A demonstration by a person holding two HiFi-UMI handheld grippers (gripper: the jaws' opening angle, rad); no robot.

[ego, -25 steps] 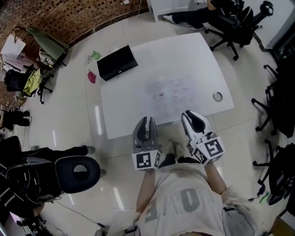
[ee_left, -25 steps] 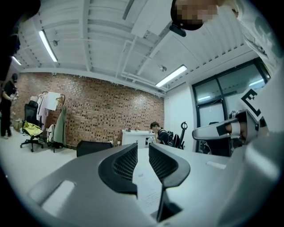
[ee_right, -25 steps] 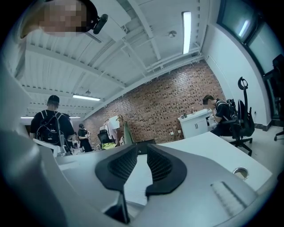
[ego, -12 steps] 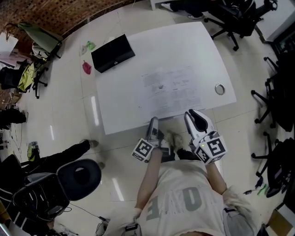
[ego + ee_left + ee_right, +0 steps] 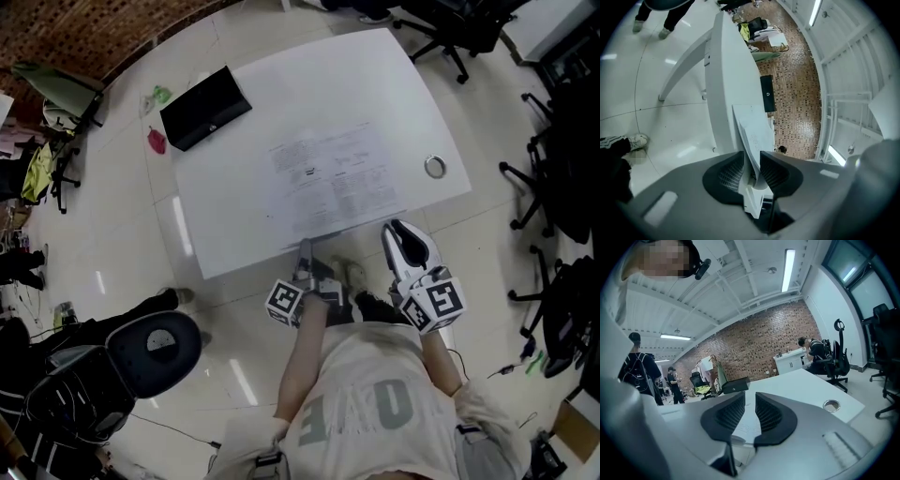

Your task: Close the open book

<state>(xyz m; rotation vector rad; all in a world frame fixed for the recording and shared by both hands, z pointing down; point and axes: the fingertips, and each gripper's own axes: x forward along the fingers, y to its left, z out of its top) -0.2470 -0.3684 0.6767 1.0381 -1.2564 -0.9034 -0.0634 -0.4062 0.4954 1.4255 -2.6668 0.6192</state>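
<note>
Head view looks steeply down on a person standing at the near edge of the white counter (image 5: 375,84), a tool in each hand. Closest to the body, the left tool (image 5: 306,251) is rolled onto its side and reaches in at the counter's lip, where the near left corner of the open book (image 5: 330,178) lies. Its own view suggests the reason for the roll: with one jaw above the other, they can straddle a thin edge that lies flat. Those jaws have just been opening and stand spread, with the book's near edge running between them. The pads look to sit beside the paper rather than press it, so I judge nothing is gripped yet. The right tool (image 5: 750,395) hovers just off the counter's edge by the book's near right corner, pointing roughly level across the top. Its jaws are a little apart with nothing between them, and the pages show through the gap further off. It seems held in reserve, perhaps to steady the other half. The book lies flat and open on the near side of the counter. Beyond it to the right a metal ring (image 5: 434,167) is set in the surface, and at the far left corner sits a black case (image 5: 204,108), well apart from the book. Closing has not begun
</note>
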